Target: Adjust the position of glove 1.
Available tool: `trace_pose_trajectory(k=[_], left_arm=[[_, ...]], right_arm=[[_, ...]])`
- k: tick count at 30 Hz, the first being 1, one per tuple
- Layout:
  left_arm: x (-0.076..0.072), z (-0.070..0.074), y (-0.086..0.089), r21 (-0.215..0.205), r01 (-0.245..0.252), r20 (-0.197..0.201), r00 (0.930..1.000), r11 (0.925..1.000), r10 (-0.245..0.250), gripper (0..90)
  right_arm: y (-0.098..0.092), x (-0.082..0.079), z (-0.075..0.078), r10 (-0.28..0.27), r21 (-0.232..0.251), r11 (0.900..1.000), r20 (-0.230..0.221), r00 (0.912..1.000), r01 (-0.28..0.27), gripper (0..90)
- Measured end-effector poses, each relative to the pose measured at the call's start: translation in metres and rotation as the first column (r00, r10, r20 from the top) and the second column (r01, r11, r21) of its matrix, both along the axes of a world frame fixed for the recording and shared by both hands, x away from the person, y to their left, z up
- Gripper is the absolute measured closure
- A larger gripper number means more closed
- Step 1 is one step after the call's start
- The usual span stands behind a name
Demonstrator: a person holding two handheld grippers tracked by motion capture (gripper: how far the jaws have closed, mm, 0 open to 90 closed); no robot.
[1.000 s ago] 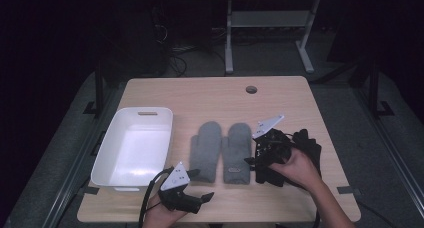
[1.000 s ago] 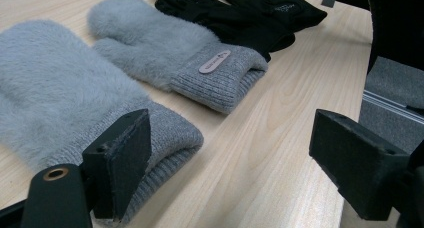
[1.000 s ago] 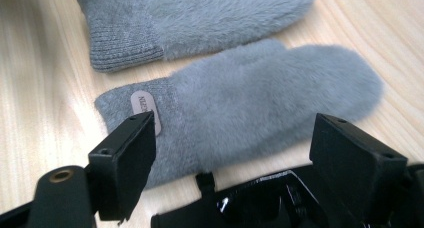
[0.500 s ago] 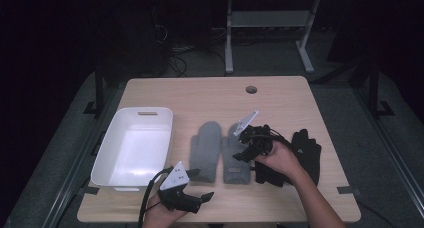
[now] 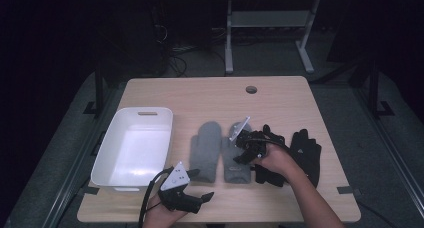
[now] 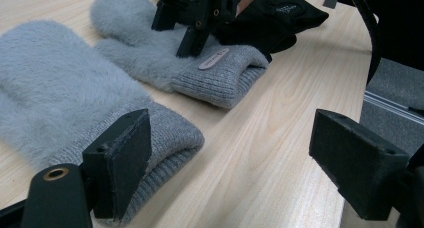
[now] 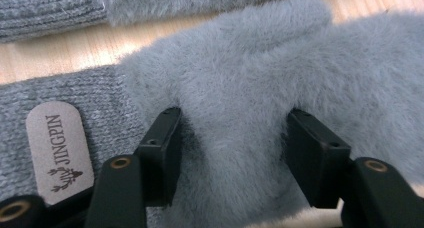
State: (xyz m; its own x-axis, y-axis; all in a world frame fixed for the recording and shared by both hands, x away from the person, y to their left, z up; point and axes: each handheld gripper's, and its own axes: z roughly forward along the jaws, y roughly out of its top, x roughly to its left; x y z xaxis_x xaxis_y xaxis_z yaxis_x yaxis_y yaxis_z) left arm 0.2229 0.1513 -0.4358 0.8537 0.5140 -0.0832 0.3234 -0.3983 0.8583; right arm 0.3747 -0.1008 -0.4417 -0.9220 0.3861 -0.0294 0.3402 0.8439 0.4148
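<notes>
right gripper (image 7: 232,158) spread, jaws pressed into right mitten (image 5: 239,150) | left gripper (image 5: 192,200) spread, idle, near edge | mitten likely light, soft, fuzzy; pinch fleece mid-palm

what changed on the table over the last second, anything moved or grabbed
The right gripper moved left, off the black gloves, and came down onto the right-hand grey mitten. Its open jaws now press into the fur on either side of a fold, not yet closed. The left gripper, the other mitten and the white bin stayed put.
</notes>
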Motion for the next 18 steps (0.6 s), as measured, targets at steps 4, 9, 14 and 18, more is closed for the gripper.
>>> trace_pose_trajectory(k=[4, 9, 14, 18], left_arm=[[0.0012, 0.0004, 0.0016, 0.004, -0.002, -0.005, 1.0, 1.0, 0.002, 16.8], [0.0019, 0.0012, 0.0041, 0.0, -0.008, -0.009, 0.9999, 1.0, 0.008, 16.8], [0.0008, 0.0016, 0.004, 0.002, -0.004, -0.01, 0.9999, 1.0, 0.004, 16.8], [-0.0006, 0.0018, 0.003, 0.006, 0.002, -0.003, 1.0, 1.0, -0.002, 16.8]], right_arm=[[-0.0009, -0.0007, -0.0005, -0.007, 0.008, 1.0, -0.005, 1.0, 0.007, 49.2], [-0.0033, -0.0011, 0.0, -0.026, 0.017, 1.0, -0.015, 0.9996, 0.026, 59.0], [-0.0065, -0.001, 0.0001, -0.045, 0.038, 0.998, -0.039, 0.9982, 0.047, 67.8], [-0.0098, -0.0012, 0.0011, -0.066, 0.061, 0.996, -0.063, 0.9958, 0.07, 75.5]])
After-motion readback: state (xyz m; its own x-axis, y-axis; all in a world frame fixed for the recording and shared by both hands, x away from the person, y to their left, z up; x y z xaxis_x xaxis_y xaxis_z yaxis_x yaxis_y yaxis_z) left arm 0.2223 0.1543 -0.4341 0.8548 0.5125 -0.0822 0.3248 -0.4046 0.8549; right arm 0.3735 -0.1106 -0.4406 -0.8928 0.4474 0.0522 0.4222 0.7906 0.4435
